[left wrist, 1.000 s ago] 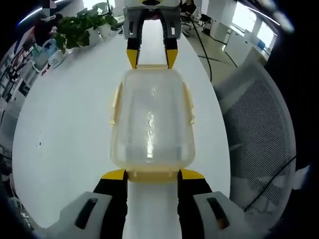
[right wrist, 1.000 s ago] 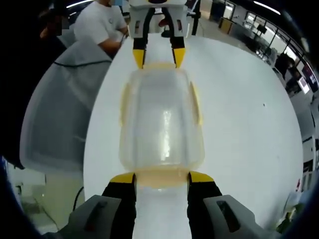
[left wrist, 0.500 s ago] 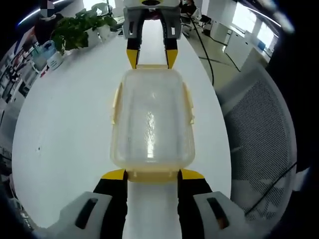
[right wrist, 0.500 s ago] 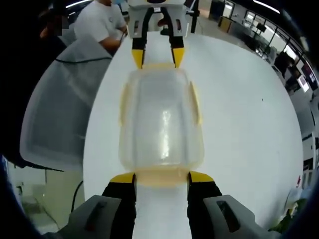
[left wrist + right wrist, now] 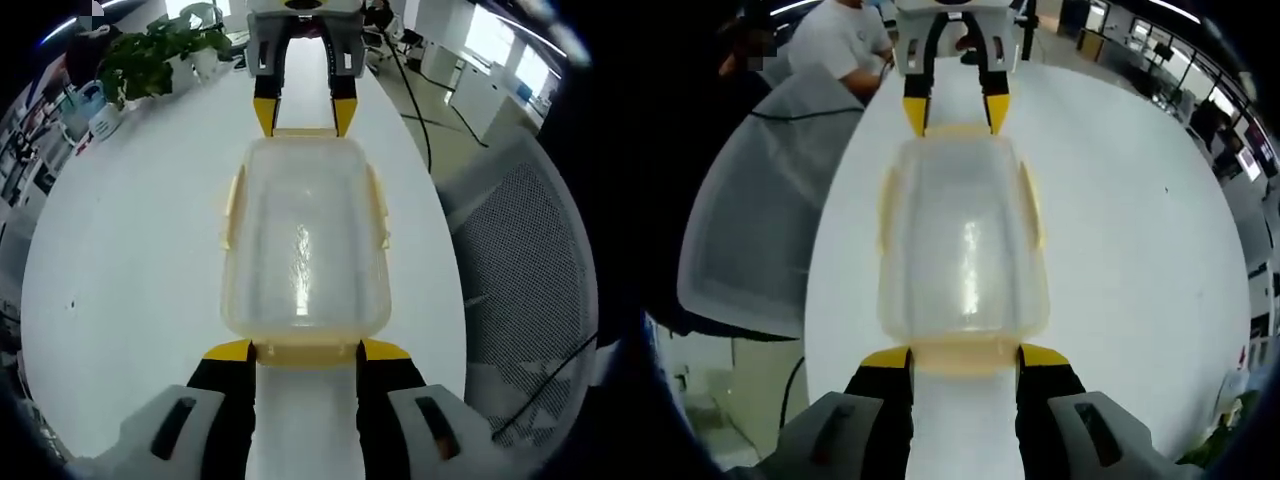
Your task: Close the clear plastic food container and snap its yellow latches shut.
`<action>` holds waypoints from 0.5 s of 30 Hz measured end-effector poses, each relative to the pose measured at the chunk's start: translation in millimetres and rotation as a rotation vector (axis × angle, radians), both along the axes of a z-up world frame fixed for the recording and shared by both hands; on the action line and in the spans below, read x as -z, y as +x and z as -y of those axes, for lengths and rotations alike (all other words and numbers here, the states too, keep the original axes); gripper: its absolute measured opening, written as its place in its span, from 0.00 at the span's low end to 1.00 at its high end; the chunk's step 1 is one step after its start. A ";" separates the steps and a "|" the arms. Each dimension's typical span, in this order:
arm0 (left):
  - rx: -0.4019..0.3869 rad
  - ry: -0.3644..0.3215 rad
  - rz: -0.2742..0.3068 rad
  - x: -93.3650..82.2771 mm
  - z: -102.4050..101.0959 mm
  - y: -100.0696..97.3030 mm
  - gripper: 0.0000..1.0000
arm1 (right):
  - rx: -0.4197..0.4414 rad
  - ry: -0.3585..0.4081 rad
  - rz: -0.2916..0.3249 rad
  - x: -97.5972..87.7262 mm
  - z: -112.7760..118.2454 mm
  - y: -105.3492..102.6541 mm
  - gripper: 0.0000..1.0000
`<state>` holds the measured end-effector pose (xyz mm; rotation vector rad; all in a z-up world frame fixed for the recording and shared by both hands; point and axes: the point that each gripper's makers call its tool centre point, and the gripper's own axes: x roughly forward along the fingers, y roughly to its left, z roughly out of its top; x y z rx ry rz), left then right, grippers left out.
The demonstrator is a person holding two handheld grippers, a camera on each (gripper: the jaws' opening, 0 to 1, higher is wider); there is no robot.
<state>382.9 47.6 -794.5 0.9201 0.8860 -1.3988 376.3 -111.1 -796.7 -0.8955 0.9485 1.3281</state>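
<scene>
Clear plastic food container [image 5: 304,240] sat between our left gripper [image 5: 305,352] and right gripper [image 5: 965,358], each spread open at an end latch; we judged it light, stiff, slippery.

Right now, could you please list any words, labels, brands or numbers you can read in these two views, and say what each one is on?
None can be read.
Clear plastic food container: no label or print shows on its lid or yellow latches.
White table: bare of any writing.
Background office items: too small and blurred to read.
</scene>
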 end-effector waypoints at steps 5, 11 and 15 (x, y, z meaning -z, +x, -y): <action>0.000 0.006 -0.003 1.9 0.1 0.1 0.38 | 0.001 0.001 -0.001 2.7 0.6 0.0 0.38; 0.001 0.014 -0.010 7.1 1.9 -2.9 0.38 | -0.005 -0.002 -0.004 7.5 1.9 -2.8 0.38; 0.002 0.015 -0.004 6.8 2.6 -3.0 0.38 | 0.004 0.007 -0.005 7.8 3.8 -3.1 0.38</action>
